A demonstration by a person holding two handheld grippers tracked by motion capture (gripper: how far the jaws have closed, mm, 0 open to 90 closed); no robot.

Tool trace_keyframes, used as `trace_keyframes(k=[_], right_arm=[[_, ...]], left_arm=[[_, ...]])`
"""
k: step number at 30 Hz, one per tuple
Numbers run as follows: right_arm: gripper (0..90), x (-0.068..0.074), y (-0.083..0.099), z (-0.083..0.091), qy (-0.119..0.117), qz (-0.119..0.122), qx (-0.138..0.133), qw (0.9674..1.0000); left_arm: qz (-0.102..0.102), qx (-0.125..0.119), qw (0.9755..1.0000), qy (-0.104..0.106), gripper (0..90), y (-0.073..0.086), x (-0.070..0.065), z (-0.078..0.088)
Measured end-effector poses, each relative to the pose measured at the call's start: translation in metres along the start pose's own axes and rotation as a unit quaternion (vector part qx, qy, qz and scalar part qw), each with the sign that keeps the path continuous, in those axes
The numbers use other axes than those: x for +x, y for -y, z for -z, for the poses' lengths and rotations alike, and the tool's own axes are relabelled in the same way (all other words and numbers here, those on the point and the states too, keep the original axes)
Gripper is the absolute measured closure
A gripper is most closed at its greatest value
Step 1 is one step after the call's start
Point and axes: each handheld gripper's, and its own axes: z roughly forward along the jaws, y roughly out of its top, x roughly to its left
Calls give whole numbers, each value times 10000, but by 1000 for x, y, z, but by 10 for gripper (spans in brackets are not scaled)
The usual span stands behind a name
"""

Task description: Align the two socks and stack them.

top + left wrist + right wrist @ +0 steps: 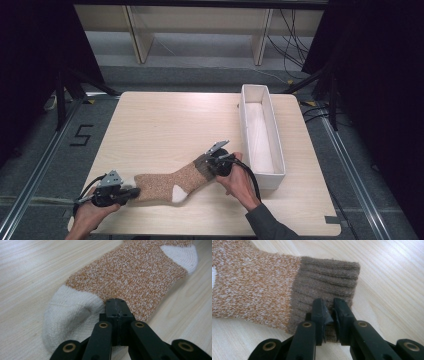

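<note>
Sock point(167, 183) ends hidden, pinched by grippers

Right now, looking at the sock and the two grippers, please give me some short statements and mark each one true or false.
1. The left gripper is shut on the white toe of the sock. True.
2. The right gripper pinches the brown ribbed cuff. True.
3. The sock lies inside the white box. False: it lies on the wooden table, beside the box.
4. The sock's heel is brown. False: it is white.
5. The right gripper stands wide open above the sock. False: its jaws clamp the cuff.
</note>
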Motion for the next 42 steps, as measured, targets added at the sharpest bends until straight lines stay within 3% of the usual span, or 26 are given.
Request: trace_keyframes(k=[12, 17, 18, 19, 20, 23, 24, 27, 29, 34, 38, 39, 40, 42], right_arm=[[778, 0, -2, -3, -183, -88, -96, 9997], [778, 4, -4, -5, -232, 36, -129, 9996], [778, 5, -4, -5, -240, -62, -98, 9996], [778, 4, -5, -6, -242, 23, -137, 9996], [775, 5, -5, -4, -251, -109, -96, 9996], [689, 0, -5, 1, -306, -162, -302, 9989], [681, 0, -6, 4, -366, -285, -385, 9982], [644, -5, -7, 9, -203, -350, -543, 9977], [630, -8, -6, 13, -233, -504, -450, 9974], [600, -10, -4, 13, -166, -602, -405, 9972], [557, -14, -4, 9, -111, -425, -431, 9981], [542, -12, -4, 9, -143, -619, -387, 9972], [522, -12, -3, 8, -148, -616, -374, 9973], [501, -13, -3, 4, -216, -678, -347, 9969]], left_arm=[[130, -12, 9998, -118, 896, 4, 1, 6], [28, 64, 9998, -206, 896, 8, -3, 12], [17, 81, 9998, -201, 896, 8, -3, 13], [18, 78, 9998, -202, 896, 7, -3, 12], [-7, 90, 9998, -203, 896, 7, -2, 12], [-14, 78, 9998, -184, 895, 7, -2, 13], [28, 31, 9999, -161, 890, 7, -2, 13], [44, -17, 9998, -191, 881, 7, -2, 15], [50, -72, 9997, -211, 875, 5, -4, 18], [53, -247, 9996, -124, 870, 3, -10, 21], [-49, -241, 9996, -116, 866, 3, -13, 22], [35, -306, 9994, -131, 865, 3, -15, 21], [-72, -231, 9996, -113, 863, 2, -14, 22], [-62, -211, 9997, -91, 862, 2, -15, 21]])
